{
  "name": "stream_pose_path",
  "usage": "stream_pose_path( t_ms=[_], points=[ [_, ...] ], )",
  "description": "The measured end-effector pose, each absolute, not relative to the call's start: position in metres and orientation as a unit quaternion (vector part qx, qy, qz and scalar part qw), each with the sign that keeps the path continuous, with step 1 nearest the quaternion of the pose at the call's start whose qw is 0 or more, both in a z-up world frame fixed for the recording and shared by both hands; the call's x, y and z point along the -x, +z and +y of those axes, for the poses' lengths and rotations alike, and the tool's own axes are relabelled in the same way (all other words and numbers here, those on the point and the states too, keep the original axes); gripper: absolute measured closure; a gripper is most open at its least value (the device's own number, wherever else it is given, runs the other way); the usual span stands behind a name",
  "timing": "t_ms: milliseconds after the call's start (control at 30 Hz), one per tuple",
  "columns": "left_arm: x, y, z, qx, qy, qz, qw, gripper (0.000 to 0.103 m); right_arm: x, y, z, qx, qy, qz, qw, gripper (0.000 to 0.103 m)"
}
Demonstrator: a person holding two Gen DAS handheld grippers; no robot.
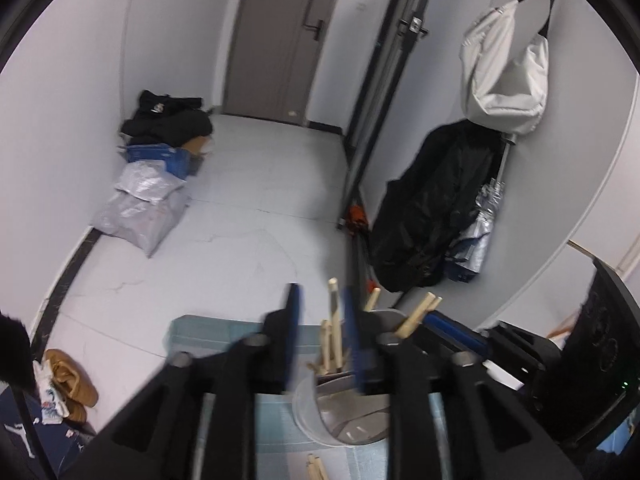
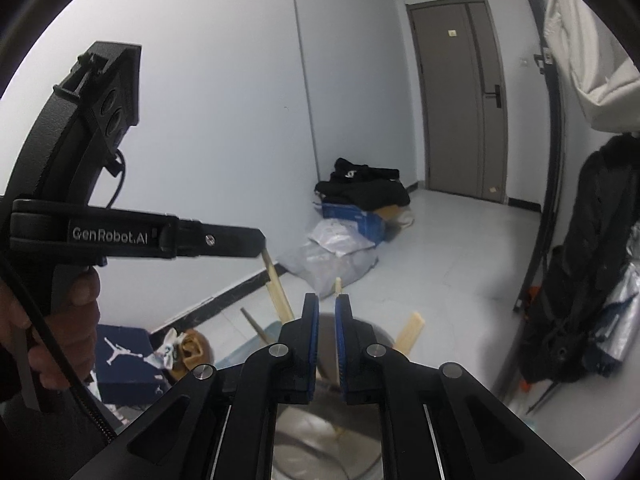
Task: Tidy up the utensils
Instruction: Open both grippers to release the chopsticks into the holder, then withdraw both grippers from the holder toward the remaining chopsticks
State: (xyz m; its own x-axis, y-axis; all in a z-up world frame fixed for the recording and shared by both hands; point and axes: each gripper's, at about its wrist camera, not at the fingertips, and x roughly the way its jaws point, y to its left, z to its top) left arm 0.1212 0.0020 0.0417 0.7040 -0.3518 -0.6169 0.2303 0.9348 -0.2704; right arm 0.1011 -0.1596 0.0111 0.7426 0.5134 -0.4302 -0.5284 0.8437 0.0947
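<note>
The left gripper [image 1: 320, 300] was seen parted around wooden utensils [image 1: 331, 336] standing in a metal holder [image 1: 340, 412]; contact was blurred. The right gripper [image 2: 327, 308] was narrowly gapped, its grip undeterminable.

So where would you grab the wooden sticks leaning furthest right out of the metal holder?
Probably take the leaning sticks by their exposed upper ends, coming from above: their lower parts sit inside the metal holder, and they tilt clear of the upright bunch.
</note>
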Motion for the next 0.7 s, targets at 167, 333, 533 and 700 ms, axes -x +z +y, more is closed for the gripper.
stream_pose_path(
  t_ms=[167,333,533,700],
  points=[
    [-0.099,0.052,0.017,0.110,-0.131,0.322,0.931,0.037,-0.080,0.018,-0.170,0.010,0.266,0.221,0.938,0.082],
    [-0.078,0.060,0.027,0.125,-0.104,0.313,0.936,0.032,-0.055,0.027,-0.177,-0.003,0.258,0.217,0.941,0.078],
    [-0.048,0.068,0.024,0.116,-0.083,0.274,0.951,0.019,-0.022,0.033,-0.180,-0.016,0.249,0.206,0.946,0.066],
    [-0.028,0.066,0.018,0.104,-0.070,0.251,0.960,0.018,0.003,0.032,-0.183,-0.028,0.234,0.199,0.951,0.051]
  ],
)
